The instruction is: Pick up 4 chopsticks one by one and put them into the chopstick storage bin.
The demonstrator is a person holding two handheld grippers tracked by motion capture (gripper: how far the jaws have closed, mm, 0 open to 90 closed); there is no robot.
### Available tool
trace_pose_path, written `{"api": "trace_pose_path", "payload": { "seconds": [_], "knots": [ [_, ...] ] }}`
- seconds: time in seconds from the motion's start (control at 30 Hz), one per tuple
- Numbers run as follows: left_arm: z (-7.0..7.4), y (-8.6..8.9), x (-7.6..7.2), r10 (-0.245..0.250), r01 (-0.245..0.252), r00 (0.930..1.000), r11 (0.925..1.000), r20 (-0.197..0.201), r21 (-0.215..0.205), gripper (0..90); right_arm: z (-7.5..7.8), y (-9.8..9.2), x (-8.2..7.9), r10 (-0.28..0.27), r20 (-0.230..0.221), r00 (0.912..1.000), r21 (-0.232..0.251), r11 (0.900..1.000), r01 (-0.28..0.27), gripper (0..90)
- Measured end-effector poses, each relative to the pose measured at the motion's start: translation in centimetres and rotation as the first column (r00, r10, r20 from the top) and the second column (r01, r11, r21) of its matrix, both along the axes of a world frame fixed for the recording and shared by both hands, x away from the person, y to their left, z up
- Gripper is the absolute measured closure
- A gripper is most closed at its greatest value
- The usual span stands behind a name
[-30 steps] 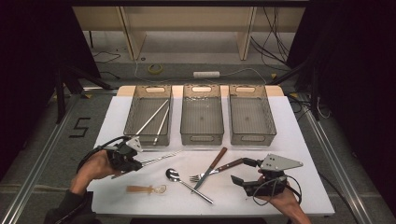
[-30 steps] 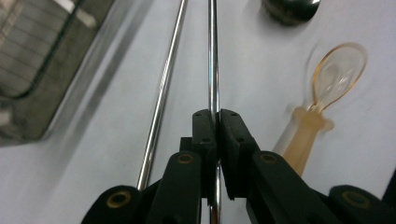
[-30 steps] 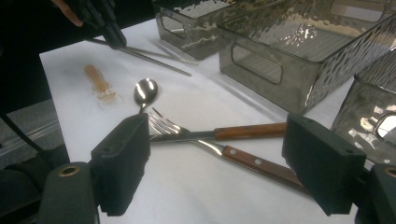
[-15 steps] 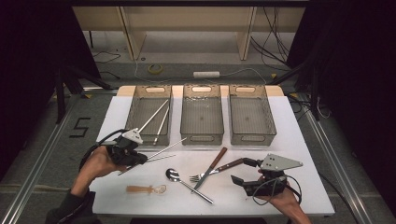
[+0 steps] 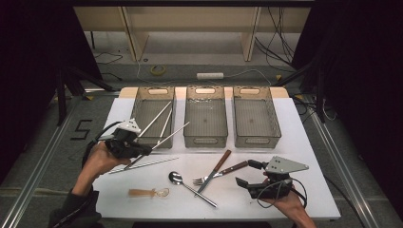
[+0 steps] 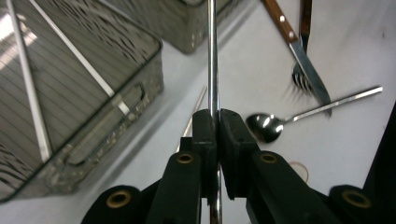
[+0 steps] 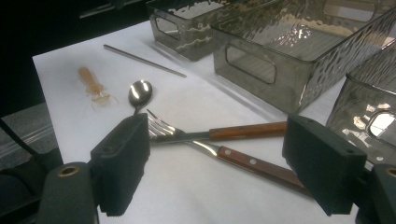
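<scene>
In the high view, a white table [image 5: 304,142] is seen over a grey floor strewn with cables, and the left gripper [image 5: 142,151] is clamped on a metal chopstick [image 5: 168,137] slanting above the left basket [image 5: 153,118]. In the left gripper view, that chopstick is pinched between the jaws over the white surface. In the right gripper view, the right gripper [image 7: 219,163] is held wide and empty above a fork [image 7: 205,134] and knife [image 7: 252,164].

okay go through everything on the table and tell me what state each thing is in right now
left gripper: shut on a chopstick, lifted.
right gripper: open, empty.
left bin: holds two chopsticks.
middle bin: empty.
right bin: empty.
second chopstick, spoon: flat.
fork, knife: crossed.
</scene>
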State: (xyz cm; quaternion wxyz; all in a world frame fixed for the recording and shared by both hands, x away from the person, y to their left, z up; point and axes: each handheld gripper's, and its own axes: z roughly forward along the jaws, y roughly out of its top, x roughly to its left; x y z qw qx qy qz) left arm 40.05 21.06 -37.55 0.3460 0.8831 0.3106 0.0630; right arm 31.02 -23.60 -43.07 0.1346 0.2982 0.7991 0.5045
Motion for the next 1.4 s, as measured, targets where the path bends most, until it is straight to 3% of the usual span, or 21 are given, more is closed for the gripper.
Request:
{"api": "trace_pose_path", "payload": {
  "seconds": [0.3,0.57,0.8,0.93,1.1,1.17,1.4],
  "knots": [
    [0.7,0.3,1.7,0.037,-0.036,0.9991,0.9985,0.022,-0.041,84.7,0.0,-0.1,0.0,-0.004,-0.005,1.0,0.002,1.0,0.004,24.2],
    [1.3,1.4,3.3,0.13,-0.126,0.99,0.9895,0.055,-0.07,84.7,-0.1,-0.1,0.1,-0.004,-0.01,0.9999,0.005,1.0,0.004,24.2],
    [1.3,1.8,5.5,0.224,-0.218,0.9707,0.9729,0.087,-0.077,84.7,-0.1,-0.1,0.1,-0.004,-0.008,1.0,0.005,1.0,0.004,24.2],
    [1.4,1.8,6.6,0.249,-0.242,0.9632,0.967,0.101,-0.08,84.7,-0.1,-0.2,0.1,-0.005,-0.009,0.9999,0.005,1.0,0.005,24.2],
    [1.2,1.9,8.1,0.299,-0.288,0.9457,0.9526,0.128,-0.098,84.7,-0.1,-0.1,0.1,-0.005,-0.009,1.0,0.005,1.0,0.005,24.2],
    [1.1,2.0,8.6,0.327,-0.314,0.9336,0.9433,0.145,-0.107,84.7,-0.1,-0.1,0.1,-0.005,-0.009,0.9999,0.005,1.0,0.005,24.2],
    [0.2,2.5,10.3,0.386,-0.371,0.9104,0.9211,0.15,-0.118,84.7,-0.1,-0.2,0.2,-0.004,-0.01,0.9999,0.006,1.0,0.004,24.2]
  ]
}}
